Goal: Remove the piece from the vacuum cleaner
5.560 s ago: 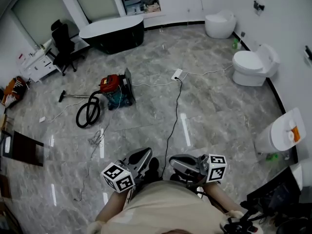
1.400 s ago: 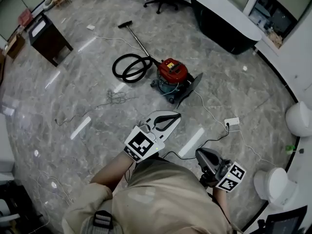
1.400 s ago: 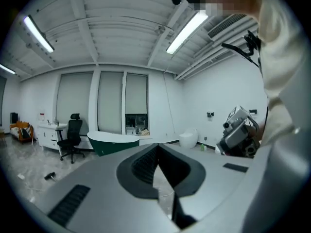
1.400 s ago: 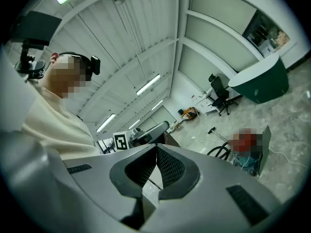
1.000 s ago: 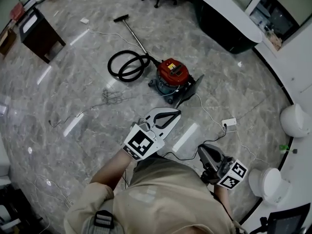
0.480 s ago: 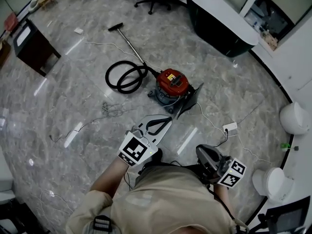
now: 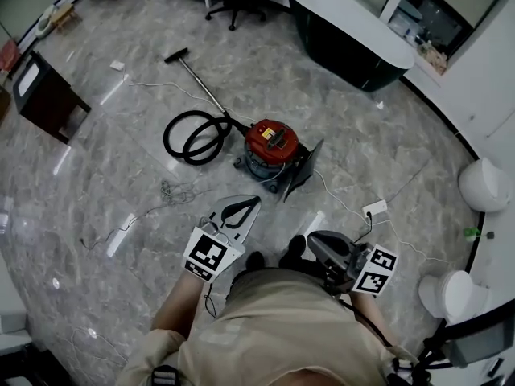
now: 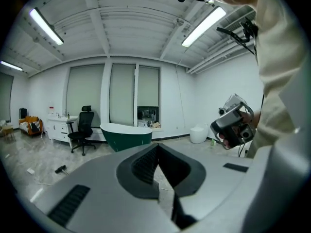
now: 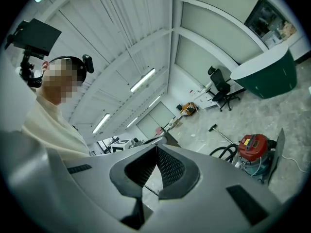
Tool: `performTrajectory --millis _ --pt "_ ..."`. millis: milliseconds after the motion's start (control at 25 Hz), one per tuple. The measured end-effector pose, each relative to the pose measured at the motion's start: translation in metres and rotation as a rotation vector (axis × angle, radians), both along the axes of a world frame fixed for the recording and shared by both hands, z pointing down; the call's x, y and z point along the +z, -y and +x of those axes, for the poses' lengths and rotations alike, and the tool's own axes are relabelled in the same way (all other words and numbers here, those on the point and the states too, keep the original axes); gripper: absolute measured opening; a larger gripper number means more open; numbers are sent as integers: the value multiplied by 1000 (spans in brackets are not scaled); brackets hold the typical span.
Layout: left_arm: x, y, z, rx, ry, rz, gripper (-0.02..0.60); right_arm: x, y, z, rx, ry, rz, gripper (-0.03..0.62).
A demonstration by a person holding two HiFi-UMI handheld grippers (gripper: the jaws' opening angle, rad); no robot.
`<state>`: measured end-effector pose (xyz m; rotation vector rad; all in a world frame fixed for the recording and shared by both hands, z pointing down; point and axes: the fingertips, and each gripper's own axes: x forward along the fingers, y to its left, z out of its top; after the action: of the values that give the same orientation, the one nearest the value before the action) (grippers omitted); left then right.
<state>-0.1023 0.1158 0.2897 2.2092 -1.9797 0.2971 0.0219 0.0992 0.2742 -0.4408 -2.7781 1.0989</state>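
My left gripper (image 7: 251, 204) and right gripper (image 7: 315, 243) had their jaws closed on nothing, with the vacuum (image 7: 271, 143) on the floor (image 7: 121, 167) at 12 o'clock, well apart.

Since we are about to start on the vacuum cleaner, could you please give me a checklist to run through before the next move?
1. Vacuum cleaner in view, upright: ok.
2. Left hand-held gripper empty, jaws together: ok.
3. Right hand-held gripper empty, jaws together: ok.
4. Hand-held grippers at the vacuum cleaner: not ok, both apart from it.
5. Hose attached: ok.
6. Which part comes off: cannot tell.
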Motion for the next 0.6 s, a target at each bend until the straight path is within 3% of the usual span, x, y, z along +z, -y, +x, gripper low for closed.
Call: performTrajectory --millis 240,440,600 --pt "8 39 34 46 -20 -85 -6 11 37 2 -82 21 -27 2" --pt "17 115 81 177 66 -153 -6 33 116 36 59 -5 -89 2" --pt "18 162 108 228 67 -159 -6 44 150 51 76 -9 -108 2"
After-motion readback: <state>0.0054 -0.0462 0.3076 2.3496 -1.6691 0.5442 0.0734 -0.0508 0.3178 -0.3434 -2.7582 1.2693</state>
